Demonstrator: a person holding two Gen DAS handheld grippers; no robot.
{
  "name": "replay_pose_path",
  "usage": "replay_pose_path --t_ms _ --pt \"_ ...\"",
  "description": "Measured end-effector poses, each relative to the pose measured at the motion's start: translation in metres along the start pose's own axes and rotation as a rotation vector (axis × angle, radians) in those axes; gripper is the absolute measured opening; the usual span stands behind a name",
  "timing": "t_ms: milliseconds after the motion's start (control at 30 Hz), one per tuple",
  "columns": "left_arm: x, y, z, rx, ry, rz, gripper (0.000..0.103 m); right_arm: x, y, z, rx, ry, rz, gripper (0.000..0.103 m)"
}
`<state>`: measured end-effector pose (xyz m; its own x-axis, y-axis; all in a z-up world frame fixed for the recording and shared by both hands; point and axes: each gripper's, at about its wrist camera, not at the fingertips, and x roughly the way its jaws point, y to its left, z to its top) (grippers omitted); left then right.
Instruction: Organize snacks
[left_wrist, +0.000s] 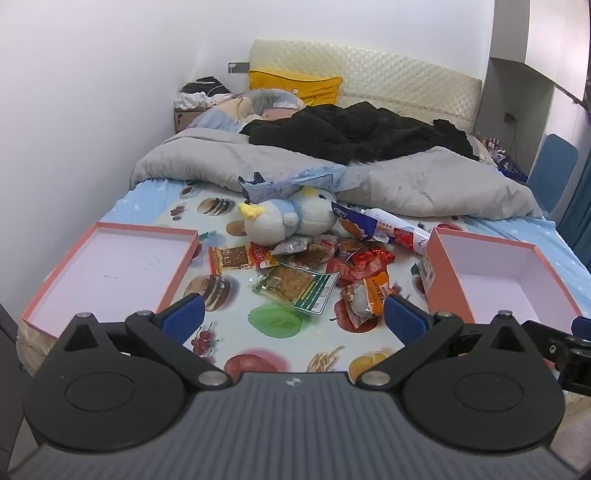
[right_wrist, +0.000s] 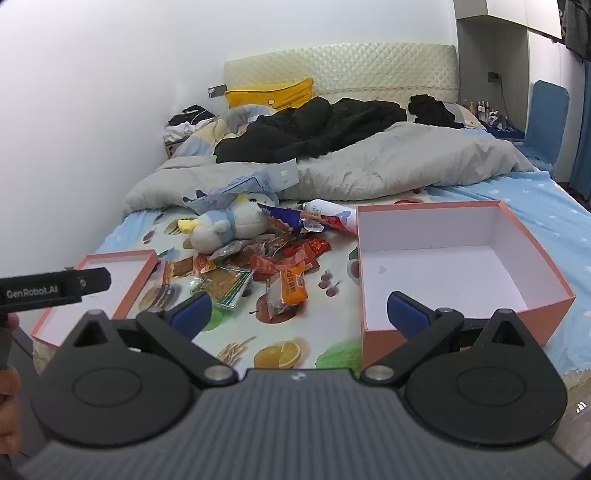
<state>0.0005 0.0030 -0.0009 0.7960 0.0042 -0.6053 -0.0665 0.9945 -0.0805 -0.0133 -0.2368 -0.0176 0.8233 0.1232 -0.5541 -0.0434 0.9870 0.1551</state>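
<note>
Your left gripper and right gripper hang released at lower centre, snack pile between both empty boxes for sorting.

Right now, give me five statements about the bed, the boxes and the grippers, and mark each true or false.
1. The deep pink box holds no snacks. True.
2. The left gripper is shut on a packet. False: its jaws stand wide open with nothing between them.
3. The stuffed bird lies on its side behind the snack pile. True.
4. The shallow pink lid lies right of the snack pile. False: it lies left of the pile; the deep box is on the right.
5. The right gripper is open and holds nothing. True.
</note>
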Motion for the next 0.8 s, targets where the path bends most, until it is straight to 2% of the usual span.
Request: replay_pose_path --t_ms 67,367,800 --pt "-0.001 -0.005 -0.001 0.038 -0.013 0.025 0.103 -0.002 0.002 0.001 0.002 0.000 -0.003 0.103" --pt "-0.009 -0.014 -0.005 0.037 -0.008 0.012 0.103 -0.005 0.001 -0.006 0.001 0.006 -0.012 0.103" --pt "0.005 -0.014 -0.002 0.040 0.039 -0.009 0.103 0.000 -0.007 -0.008 0.033 0.034 -0.019 0.103"
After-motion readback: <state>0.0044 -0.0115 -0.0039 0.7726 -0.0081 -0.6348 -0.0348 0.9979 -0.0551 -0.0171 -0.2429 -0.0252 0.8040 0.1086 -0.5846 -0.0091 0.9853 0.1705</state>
